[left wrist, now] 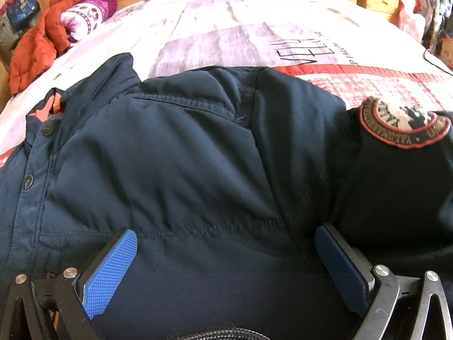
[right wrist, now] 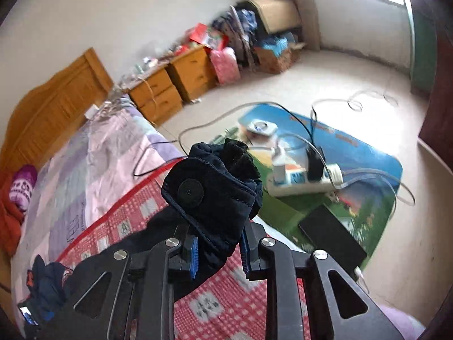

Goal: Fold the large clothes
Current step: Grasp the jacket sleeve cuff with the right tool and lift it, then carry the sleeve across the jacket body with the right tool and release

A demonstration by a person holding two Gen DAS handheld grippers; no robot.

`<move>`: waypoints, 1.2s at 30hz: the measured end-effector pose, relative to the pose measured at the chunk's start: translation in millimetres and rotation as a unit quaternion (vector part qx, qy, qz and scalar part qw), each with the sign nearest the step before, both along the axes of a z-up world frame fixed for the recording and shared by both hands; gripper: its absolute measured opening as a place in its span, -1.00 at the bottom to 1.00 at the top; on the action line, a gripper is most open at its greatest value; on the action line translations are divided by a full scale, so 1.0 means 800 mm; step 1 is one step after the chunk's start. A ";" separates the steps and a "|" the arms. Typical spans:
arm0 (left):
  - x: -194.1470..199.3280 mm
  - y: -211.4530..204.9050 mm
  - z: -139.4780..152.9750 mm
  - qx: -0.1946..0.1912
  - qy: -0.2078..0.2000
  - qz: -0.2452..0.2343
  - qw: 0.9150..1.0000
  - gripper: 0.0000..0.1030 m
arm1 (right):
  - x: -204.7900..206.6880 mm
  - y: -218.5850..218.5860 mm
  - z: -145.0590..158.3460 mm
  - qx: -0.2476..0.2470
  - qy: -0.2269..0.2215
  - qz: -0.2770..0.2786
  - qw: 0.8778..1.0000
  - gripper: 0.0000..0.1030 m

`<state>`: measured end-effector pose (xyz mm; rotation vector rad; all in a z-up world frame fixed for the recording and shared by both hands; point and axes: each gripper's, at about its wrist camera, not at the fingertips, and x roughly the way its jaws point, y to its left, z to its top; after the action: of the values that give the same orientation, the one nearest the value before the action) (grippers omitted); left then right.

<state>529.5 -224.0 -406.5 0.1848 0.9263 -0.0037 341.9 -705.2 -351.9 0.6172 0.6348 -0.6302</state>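
A dark navy padded jacket (left wrist: pixel 198 155) lies on the bed, front up, with a round embroidered patch (left wrist: pixel 402 124) on its sleeve at the right. My left gripper (left wrist: pixel 226 243) is open, its blue pads (left wrist: pixel 113 266) pressed down on the jacket's chest, fabric between them. My right gripper (right wrist: pixel 218 243) is shut on the jacket's sleeve cuff (right wrist: pixel 209 192), which has a black snap button, and holds it lifted above the bed's edge. The sleeve (right wrist: pixel 113 255) trails down to the left toward the jacket body.
The bed carries a pink, purple and red patterned quilt (left wrist: pixel 226 36). An orange jacket (left wrist: pixel 34 45) and a purple pillow (left wrist: pixel 87 14) lie by the wooden headboard. On the floor to the right are a colourful mat (right wrist: pixel 354 153), a power strip (right wrist: pixel 303 181) with cables and wooden nightstands (right wrist: pixel 175 85).
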 end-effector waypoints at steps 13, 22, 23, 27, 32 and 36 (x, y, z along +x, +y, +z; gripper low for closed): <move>0.095 -0.030 -0.009 0.010 0.050 0.003 0.999 1.00 | -0.031 0.029 0.029 -0.052 0.010 0.014 0.999 -0.52; 0.097 -0.021 0.003 0.003 0.068 -0.018 0.998 1.00 | -0.024 0.085 0.099 -0.144 0.007 0.052 0.988 -0.52; 0.090 -0.014 0.010 -0.007 0.064 -0.017 0.998 1.00 | -0.018 0.091 0.109 -0.153 0.007 0.058 0.986 -0.52; 0.040 0.036 0.046 -0.039 0.038 -0.019 0.998 1.00 | 0.012 0.139 0.157 -0.213 0.003 0.088 0.973 -0.52; -0.029 0.140 0.082 -0.025 0.016 -0.013 0.999 1.00 | 0.068 0.235 0.204 -0.268 -0.007 0.148 0.952 -0.52; -0.063 0.228 0.100 0.002 0.023 0.003 1.000 1.00 | 0.123 0.351 0.229 -0.303 -0.022 0.217 0.928 -0.51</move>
<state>479.3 -41.8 -326.8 0.1854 0.9719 -0.0006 440.3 -424.2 -168.7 -0.0932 0.4763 -0.3612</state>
